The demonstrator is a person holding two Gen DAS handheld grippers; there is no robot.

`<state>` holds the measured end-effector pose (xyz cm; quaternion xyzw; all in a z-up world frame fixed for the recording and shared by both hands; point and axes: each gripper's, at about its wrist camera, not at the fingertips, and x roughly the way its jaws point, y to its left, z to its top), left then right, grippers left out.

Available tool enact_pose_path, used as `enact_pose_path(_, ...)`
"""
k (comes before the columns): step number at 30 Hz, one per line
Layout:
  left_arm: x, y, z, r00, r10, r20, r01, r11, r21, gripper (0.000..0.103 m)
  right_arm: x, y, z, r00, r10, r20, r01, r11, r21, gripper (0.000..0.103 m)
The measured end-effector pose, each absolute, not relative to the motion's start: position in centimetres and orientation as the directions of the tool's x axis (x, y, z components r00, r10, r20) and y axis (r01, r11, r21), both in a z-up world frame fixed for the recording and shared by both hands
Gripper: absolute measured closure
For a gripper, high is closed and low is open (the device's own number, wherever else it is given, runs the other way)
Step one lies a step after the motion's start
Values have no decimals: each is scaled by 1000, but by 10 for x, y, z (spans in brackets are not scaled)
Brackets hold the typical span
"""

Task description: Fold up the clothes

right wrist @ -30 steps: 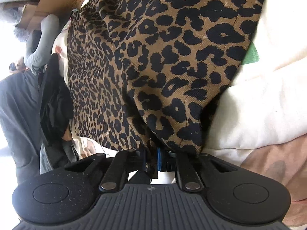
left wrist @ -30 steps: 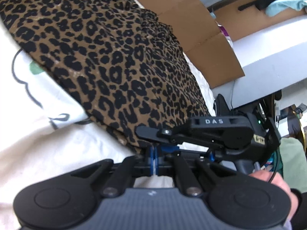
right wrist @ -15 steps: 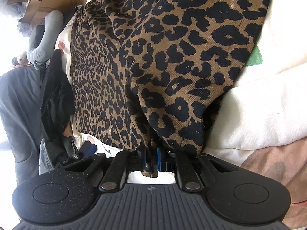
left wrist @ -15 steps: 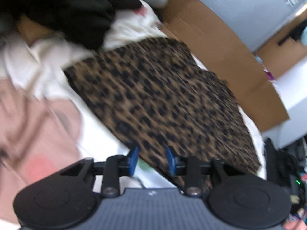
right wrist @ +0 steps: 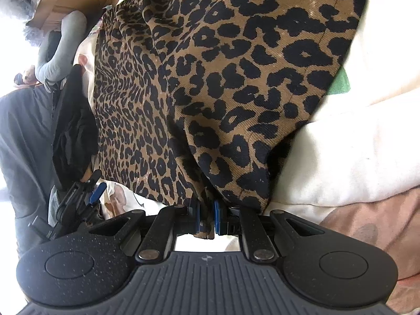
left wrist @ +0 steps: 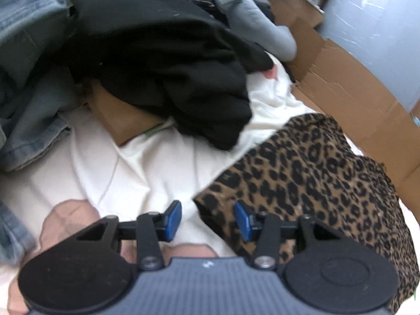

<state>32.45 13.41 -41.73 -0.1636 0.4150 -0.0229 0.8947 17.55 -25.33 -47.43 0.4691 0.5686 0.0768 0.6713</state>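
- Leopard-print garment (right wrist: 236, 78): judged light, soft and limp. It drapes and creases under its own weight, so it will sag wherever it is unsupported. The weave looks finely ribbed, probably not slippery; no fragility expected.
- Best hold, by judgement: at corners or along a hem, pinching a doubled edge. Two well-separated points are needed to keep an edge straight for a fold.
- Appearance: tan ground with black rosette spots. One edge in the left wrist view looks gathered or ruffled.
- Location: spread on a white bedsheet (left wrist: 147, 173) that carries faint printed patches, beside flattened cardboard (left wrist: 354, 99). A black garment (left wrist: 170, 78) and denim (left wrist: 29, 120) are piled just beyond it.
- Right gripper (right wrist: 206, 218): jaws nearly shut, clamped on a bunched corner of the leopard cloth, which rises tented from the pads.
- Left gripper (left wrist: 207, 219): jaws part-way apart and opening. The near corner of the garment lies below the gap but is not pinched; the blue pads (left wrist: 173, 218) touch nothing.
- A sleeve (right wrist: 63, 47) of a person in grey shows at the far edge.
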Motion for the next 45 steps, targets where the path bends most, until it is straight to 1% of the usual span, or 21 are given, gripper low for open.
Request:
enact_pose_path(3,329,143,-426,658,-198,-727,-104,932,-348,56,175,-253,-474,341,635,-694,430,551,715,95)
enact_pose_path(8,332,143,-433,662,-208,-720,-80,935,-344,59,175,-253,-474,340,632,-696,429,555,713,95)
enact_pose_path(10,332,141,-434,664,-200,-720,-72,942,-328,63,176,-252,-475,337,633,-697,429,556,712,95)
enact_pose_path(12,333,142,-435,667,-200,-718,-78,939,-335,65,176,-252,-475,336,633,-697,428,556,712,95)
enact_pose_path(14,334,142,-436,668,-198,-717,-83,938,-337,78,175,-251,-474,336,634,-696,428,556,713,95)
enact_pose_path(16,334,143,-435,672,-191,-715,-83,941,-329,96,175,-251,-474,336,635,-696,428,556,713,95)
enact_pose_path(18,334,143,-432,682,-181,-709,-80,945,-318,101,175,-250,-474,334,638,-694,427,554,715,95)
enact_pose_path(24,327,145,-400,738,-159,-656,-52,955,-290,101,179,-247,-466,336,671,-661,404,531,744,96)
enact_pose_path(32,335,154,-374,756,-141,-639,-50,961,-271,101,186,-237,-466,324,702,-634,400,506,764,96)
enact_pose_path(37,339,156,-382,741,-118,-661,-67,966,-248,101,190,-228,-472,307,700,-645,406,516,754,96)
enact_pose_path(41,347,158,-411,660,-120,-741,-106,962,-250,100,189,-225,-478,279,689,-669,414,543,731,92)
enact_pose_path(43,344,161,-416,649,-114,-752,-133,956,-260,96,187,-228,-475,275,692,-667,406,546,733,92)
enact_pose_path(44,341,162,-416,651,-110,-751,-144,953,-265,95,187,-230,-473,274,694,-666,401,547,735,89)
enact_pose_path(45,339,163,-415,655,-111,-748,-147,952,-270,92,186,-232,-470,274,697,-662,390,549,739,84)
